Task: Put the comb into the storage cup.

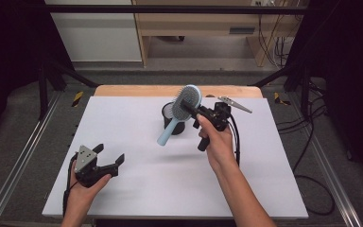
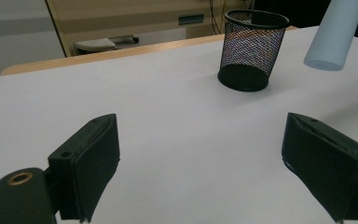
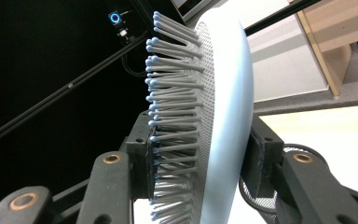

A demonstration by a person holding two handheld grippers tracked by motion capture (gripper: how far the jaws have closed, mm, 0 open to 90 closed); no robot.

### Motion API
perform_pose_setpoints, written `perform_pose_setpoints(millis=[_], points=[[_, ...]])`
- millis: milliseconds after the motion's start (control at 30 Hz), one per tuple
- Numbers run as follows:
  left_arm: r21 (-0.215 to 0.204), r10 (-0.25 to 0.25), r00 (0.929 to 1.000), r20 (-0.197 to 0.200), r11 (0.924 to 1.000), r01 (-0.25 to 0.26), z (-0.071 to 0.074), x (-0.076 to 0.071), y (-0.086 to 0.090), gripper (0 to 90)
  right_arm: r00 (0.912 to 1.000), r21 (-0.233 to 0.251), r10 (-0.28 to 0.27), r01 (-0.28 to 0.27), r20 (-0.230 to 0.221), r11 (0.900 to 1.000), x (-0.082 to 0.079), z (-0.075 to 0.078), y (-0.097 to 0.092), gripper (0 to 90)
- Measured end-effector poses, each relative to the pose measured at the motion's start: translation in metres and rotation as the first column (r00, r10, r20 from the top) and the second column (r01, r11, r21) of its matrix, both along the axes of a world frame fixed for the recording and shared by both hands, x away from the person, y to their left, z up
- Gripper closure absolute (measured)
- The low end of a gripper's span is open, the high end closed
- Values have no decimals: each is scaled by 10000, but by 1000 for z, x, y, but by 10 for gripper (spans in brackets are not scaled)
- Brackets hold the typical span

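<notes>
- The hairbrush (image 1: 185,106) is clamped at its head by the right gripper (image 1: 199,113) and held above the mesh cup (image 1: 169,118), near the desk's (image 1: 137,189) far edge.
- The left gripper (image 1: 109,160) is held wide open and empty near the desk's front left corner.

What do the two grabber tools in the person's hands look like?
Both are black. The left gripper has a grey three-cornered plate on top, two thick flat black fingers with small screw holes, and a brass-coloured ring at a joint. The right gripper has the same brass rings and a black cable trailing from it. The person's forearms are bare, with no sleeves showing.
</notes>
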State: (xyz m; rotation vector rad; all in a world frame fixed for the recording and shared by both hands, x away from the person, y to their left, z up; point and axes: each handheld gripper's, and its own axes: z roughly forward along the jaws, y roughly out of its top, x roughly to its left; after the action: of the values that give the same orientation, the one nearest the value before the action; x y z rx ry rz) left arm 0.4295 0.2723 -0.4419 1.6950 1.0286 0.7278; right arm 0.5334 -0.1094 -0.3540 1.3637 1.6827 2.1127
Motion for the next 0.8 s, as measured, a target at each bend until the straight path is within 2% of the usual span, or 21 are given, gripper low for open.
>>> perform_pose_setpoints(millis=[167, 233, 467, 633, 800], points=[[28, 77, 9999, 133, 10000, -77, 0, 0, 1, 112, 9999, -120, -72, 73, 92, 9999, 5, 6, 1, 536], [-2, 120, 9997, 204, 9999, -120, 1, 0, 2, 113, 9999, 5, -85, 85, 89, 10000, 7, 8, 1, 536], [-72, 147, 9998, 132, 9999, -146, -1, 1, 5, 106, 9994, 45, -291, 290, 190, 9996, 11, 15, -1, 535], [-289, 271, 9995, 189, 9992, -265, -1, 2, 8, 40, 9988, 108, -366, 362, 337, 9993, 14, 20, 0, 533], [-633, 333, 9994, 133, 9975, -324, -2, 3, 14, 38, 9969, 111, -581, 576, 534, 9983, 21, 28, 2, 531]])
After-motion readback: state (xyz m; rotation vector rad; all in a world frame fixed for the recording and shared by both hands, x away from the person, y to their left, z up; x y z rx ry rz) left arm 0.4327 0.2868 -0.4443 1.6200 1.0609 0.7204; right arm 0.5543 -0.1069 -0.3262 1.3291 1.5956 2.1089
